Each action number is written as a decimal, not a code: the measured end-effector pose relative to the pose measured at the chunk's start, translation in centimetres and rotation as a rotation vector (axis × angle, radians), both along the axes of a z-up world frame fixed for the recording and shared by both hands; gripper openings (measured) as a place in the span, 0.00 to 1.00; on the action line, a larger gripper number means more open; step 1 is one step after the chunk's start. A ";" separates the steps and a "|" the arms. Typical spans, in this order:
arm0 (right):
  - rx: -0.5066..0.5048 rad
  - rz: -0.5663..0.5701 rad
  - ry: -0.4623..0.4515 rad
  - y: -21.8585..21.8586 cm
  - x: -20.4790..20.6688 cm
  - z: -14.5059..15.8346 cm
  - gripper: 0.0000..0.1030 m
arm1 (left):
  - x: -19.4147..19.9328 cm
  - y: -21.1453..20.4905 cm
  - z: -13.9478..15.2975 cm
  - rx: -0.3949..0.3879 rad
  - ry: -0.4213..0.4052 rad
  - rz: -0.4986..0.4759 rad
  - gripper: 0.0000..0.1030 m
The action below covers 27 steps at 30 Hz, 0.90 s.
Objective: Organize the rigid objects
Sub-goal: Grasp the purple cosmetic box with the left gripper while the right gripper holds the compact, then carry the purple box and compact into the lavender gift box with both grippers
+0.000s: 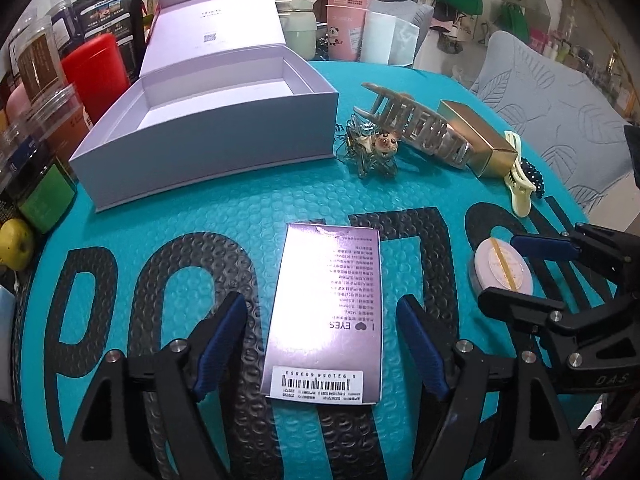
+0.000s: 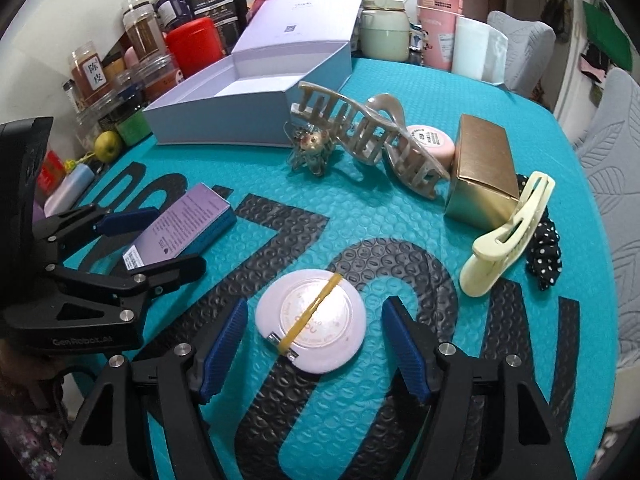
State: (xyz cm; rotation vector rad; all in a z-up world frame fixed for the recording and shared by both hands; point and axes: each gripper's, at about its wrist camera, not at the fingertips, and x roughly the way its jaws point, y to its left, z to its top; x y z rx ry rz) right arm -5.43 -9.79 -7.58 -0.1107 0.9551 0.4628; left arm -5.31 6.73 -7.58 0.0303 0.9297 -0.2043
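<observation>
While low over the teal mat (image 1: 200,216):
Left gripper (image 1: 322,346): level, jaws apart, straddling purple box (image 1: 326,308).
Right gripper (image 2: 314,346): level, jaws apart, flanking round compact (image 2: 311,322).
Open box (image 1: 192,128): beyond.

We count one open lavender cardboard box (image 1: 208,128) at the far left of the teal bubble mat (image 2: 360,240). Two small cartons lie on it: one flat purple carton (image 1: 324,304) near the left, one gold carton (image 2: 482,172) at the right. Hair clips come to three: one large beige claw clip (image 2: 360,132), one pale yellow clip (image 2: 508,236), one small ornate metal clip (image 2: 314,150). Round cases are two, one white compact (image 2: 312,320) and one pink (image 2: 430,144). One black polka-dot scrunchie (image 2: 546,250), possibly more fabric hidden behind the clip.
</observation>
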 end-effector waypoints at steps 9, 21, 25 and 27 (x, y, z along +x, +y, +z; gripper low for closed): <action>-0.042 0.021 -0.014 0.8 0.0 0.0 0.54 | -0.2 0.3 0.3 0.011 -0.003 0.038 0.49; -0.011 0.073 -0.043 2.0 -0.6 1.2 0.54 | -1.0 1.2 0.6 -0.041 0.007 0.062 0.49; -0.007 0.106 -0.056 2.8 -0.9 1.5 0.54 | -1.8 1.6 1.2 -0.041 -0.009 0.080 0.49; -0.002 0.124 -0.058 3.3 -1.1 1.6 0.54 | -1.9 1.8 1.5 -0.040 -0.014 0.083 0.49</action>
